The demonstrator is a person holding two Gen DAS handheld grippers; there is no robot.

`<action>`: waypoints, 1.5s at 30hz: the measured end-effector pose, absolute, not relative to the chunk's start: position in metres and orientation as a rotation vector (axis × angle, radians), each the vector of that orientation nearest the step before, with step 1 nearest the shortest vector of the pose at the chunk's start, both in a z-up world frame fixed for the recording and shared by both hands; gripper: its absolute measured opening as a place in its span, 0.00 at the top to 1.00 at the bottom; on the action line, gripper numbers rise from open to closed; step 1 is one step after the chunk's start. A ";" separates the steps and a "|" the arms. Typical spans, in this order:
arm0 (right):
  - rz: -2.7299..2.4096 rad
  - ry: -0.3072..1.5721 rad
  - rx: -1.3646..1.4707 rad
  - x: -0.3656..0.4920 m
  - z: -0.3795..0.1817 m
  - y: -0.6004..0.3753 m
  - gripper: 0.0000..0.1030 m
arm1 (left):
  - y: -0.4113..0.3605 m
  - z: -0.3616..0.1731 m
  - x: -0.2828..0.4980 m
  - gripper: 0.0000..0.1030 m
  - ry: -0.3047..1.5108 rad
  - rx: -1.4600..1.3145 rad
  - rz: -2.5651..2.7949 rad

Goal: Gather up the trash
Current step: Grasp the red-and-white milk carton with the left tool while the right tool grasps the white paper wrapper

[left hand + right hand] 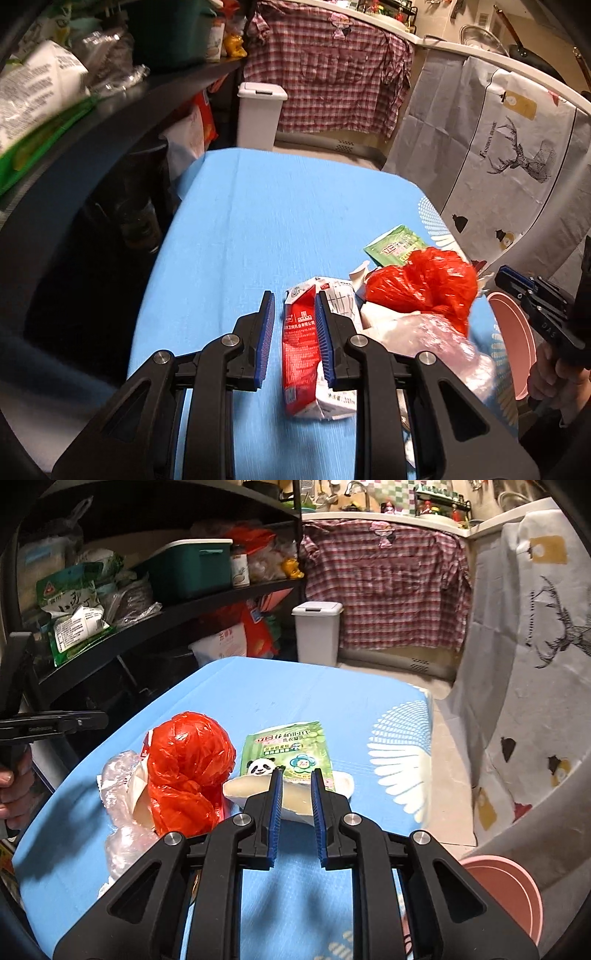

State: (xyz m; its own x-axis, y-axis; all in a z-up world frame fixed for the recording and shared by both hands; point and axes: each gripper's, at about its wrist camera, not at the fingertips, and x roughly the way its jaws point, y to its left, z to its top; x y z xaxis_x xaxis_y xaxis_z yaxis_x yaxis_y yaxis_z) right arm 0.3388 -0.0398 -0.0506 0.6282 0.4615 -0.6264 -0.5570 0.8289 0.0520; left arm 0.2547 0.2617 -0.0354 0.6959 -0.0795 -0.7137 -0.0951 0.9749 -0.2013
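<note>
Fingers of the left gripper [293, 299] fill the bottom centre of the left wrist view, jaws parted with nothing pinched; the red-and-white carton [308, 354] lies on the blue tablecloth [258, 221] under the gap, its right side hidden behind the right-hand pad. Just right of it sits the trash heap: a crumpled clear plastic bag [443, 339], then a red plastic bag [424, 284], with a green sachet [397, 245] beyond. At the frame's right edge the right gripper [517, 284] shows in a hand [554, 373], above a pink bowl [515, 343].

In the right wrist view, the right gripper [297, 775] stands at bottom centre, jaws narrowly apart and empty, over a pale flattened wrapper [297, 797] in front of the green sachet [284, 749]. At far upper centre of the left wrist view, a white bin [258, 114] stands before a plaid shirt [332, 74].
</note>
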 end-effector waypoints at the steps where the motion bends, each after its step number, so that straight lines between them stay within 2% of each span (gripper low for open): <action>1: 0.596 0.676 -0.152 0.340 -0.052 -0.039 0.81 | 0.262 -0.040 0.259 0.78 0.814 -0.233 0.006; 4: 0.629 0.691 -0.157 0.344 -0.056 -0.035 0.72 | 0.264 -0.049 0.270 0.77 0.831 -0.241 -0.010; 6: 0.641 0.688 -0.159 0.346 -0.057 -0.035 0.68 | 0.267 -0.056 0.279 0.69 0.850 -0.270 -0.023; 8: 0.655 0.687 -0.159 0.347 -0.057 -0.035 0.68 | 0.268 -0.064 0.286 0.56 0.868 -0.291 -0.035; 18: 0.719 0.689 -0.148 0.349 -0.055 -0.040 0.67 | 0.267 -0.087 0.309 0.52 0.927 -0.355 -0.089; 21: 0.728 0.694 -0.161 0.349 -0.058 -0.040 0.61 | 0.268 -0.090 0.311 0.52 0.937 -0.393 -0.109; 24: 0.744 0.696 -0.164 0.348 -0.058 -0.040 0.60 | 0.267 -0.092 0.312 0.53 0.949 -0.413 -0.127; 31: 0.772 0.697 -0.176 0.345 -0.056 -0.039 0.61 | 0.259 -0.086 0.312 0.75 0.943 -0.381 -0.149; 33: 0.772 0.698 -0.191 0.344 -0.057 -0.039 0.61 | 0.258 -0.082 0.311 0.95 0.940 -0.365 -0.142; 34: 0.770 0.703 -0.198 0.344 -0.058 -0.039 0.61 | 0.259 -0.081 0.311 0.98 0.942 -0.359 -0.138; 39: 0.744 0.708 -0.246 0.343 -0.063 -0.038 0.61 | 0.261 -0.074 0.304 0.98 0.944 -0.332 -0.151; 42: 0.720 0.716 -0.283 0.342 -0.069 -0.034 0.61 | 0.263 -0.069 0.299 0.90 0.962 -0.309 -0.145; 43: 0.715 0.718 -0.289 0.343 -0.070 -0.034 0.61 | 0.264 -0.067 0.296 0.76 0.960 -0.308 -0.140; 44: 0.708 0.721 -0.296 0.343 -0.072 -0.033 0.61 | 0.266 -0.066 0.293 0.58 0.958 -0.308 -0.137; 45: 0.701 0.723 -0.301 0.344 -0.073 -0.032 0.61 | 0.267 -0.065 0.289 0.49 0.962 -0.303 -0.128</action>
State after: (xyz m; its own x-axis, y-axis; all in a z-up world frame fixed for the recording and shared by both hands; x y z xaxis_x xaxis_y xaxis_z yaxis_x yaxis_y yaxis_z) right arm 0.3442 -0.0324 -0.0731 0.5376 0.4801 -0.6931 -0.6782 0.7347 -0.0171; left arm 0.2895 0.2669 -0.0647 0.5684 -0.2410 -0.7867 -0.0265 0.9503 -0.3103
